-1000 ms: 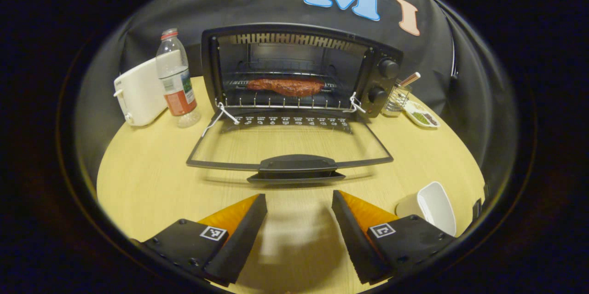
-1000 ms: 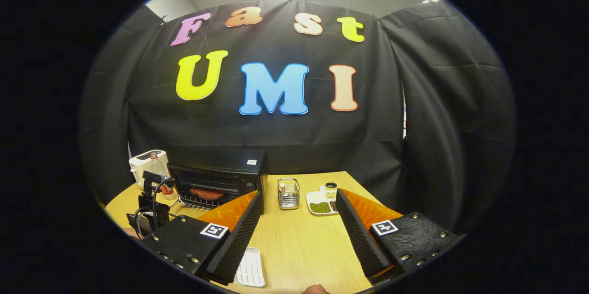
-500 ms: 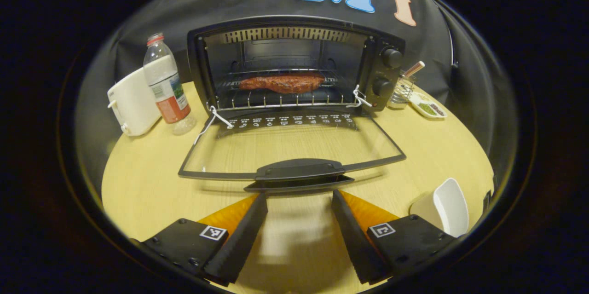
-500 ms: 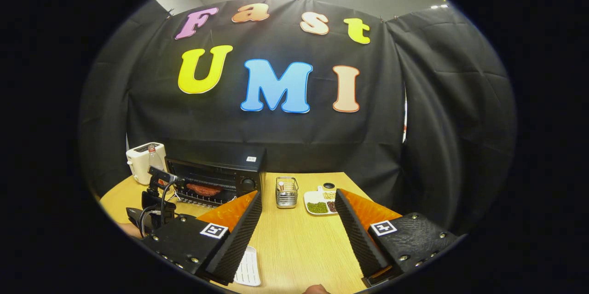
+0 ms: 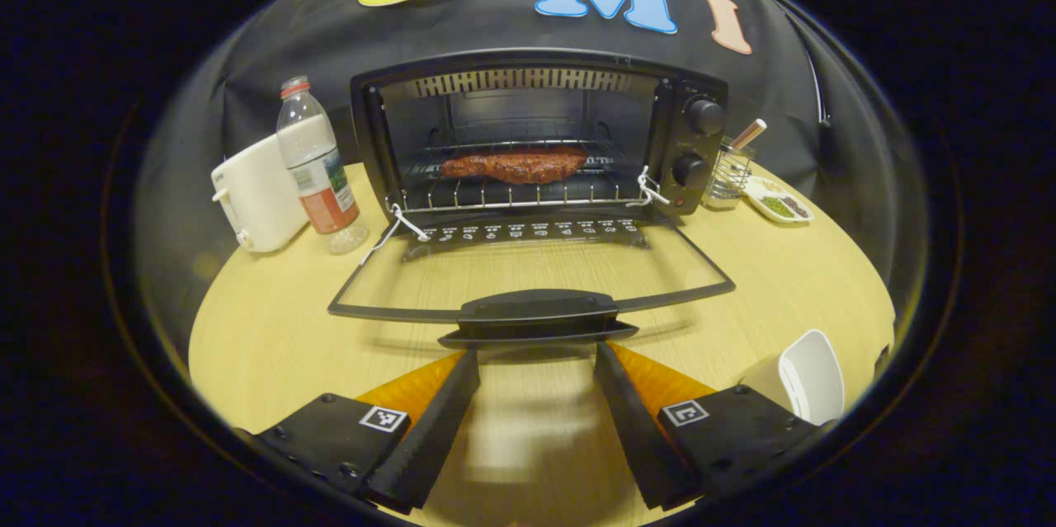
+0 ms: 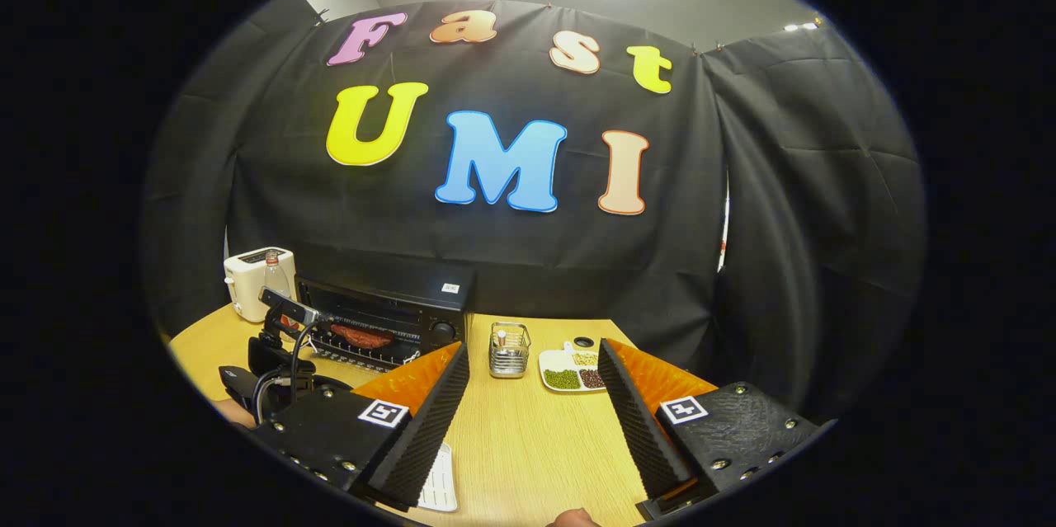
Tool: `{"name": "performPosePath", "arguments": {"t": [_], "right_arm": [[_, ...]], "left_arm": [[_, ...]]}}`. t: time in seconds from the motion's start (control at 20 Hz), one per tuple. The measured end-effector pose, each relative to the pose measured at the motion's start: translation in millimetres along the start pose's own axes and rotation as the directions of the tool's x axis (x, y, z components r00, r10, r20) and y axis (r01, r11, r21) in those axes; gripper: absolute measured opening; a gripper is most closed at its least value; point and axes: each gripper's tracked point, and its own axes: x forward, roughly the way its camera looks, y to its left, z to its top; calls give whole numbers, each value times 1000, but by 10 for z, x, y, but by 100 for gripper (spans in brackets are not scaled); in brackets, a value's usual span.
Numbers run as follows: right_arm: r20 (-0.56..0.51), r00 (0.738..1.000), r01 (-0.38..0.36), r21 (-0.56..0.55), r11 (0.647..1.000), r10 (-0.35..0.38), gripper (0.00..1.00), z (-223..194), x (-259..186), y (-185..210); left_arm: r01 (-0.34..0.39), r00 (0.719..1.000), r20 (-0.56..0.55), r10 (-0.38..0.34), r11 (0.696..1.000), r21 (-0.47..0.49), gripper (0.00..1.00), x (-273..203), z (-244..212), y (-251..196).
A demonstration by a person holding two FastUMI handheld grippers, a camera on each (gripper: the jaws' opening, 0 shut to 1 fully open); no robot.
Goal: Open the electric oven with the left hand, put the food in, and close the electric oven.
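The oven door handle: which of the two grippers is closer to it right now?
Left. The left gripper sits open just before the oven door handle, not gripping it. The right gripper hangs open farther back, off to the oven's right.

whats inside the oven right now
A reddish-brown piece of meat lies on the wire rack inside the open oven. The cavity's back corners are too dark to make out.

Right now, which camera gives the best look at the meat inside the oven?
The left gripper view: it looks straight into the open oven, with the meat lying on the rack, close and unobstructed. In the right gripper view the meat is small and far off, seen at an angle.
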Motion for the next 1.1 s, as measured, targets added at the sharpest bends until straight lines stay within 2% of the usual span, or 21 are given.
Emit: {"name": "performPosePath", "arguments": {"t": [0.25, 0.3, 0.45, 0.5, 0.6, 0.7, 0.75, 0.8, 1.1], "right_arm": [[-10, 1000, -3, 26, 1000, 4, 95, -56, -10, -21], [-12, 1000, -6, 29, 1000, 6, 95, -74, -11, -20], [-16, 1000, -12, 41, 999, 13, 95, -89, -7, -24], [-19, 1000, -14, 44, 999, 15, 95, -96, 8, -23], [-21, 1000, -18, 49, 999, 19, 95, -95, 24, -15], [-23, 999, -24, 49, 998, 25, 95, -100, 49, 8], [-26, 999, -29, 47, 998, 30, 95, -103, 61, 24], [-27, 999, -32, 44, 999, 33, 95, -106, 79, 46], [-40, 998, -48, 16, 999, 49, 95, -138, 133, 161]], "left_arm": [[-6, 999, 47, 6, 1000, -7, 96, -131, 115, 1], [-6, 999, 50, 6, 1000, -6, 100, -146, 129, 3], [-9, 997, 75, 10, 1000, -19, 100, -197, 207, -4], [-12, 996, 87, 13, 1000, -14, 96, -219, 237, 1], [-15, 993, 115, 14, 1000, 9, 100, -256, 292, 3], [-17, 989, 145, 10, 999, 44, 96, -315, 357, 9], [-18, 987, 160, 9, 998, 54, 100, -322, 383, 14], [-18, 985, 170, 8, 998, 58, 96, -337, 406, 16], [-18, 971, 238, 4, 998, 56, 96, -422, 640, 30]]}}
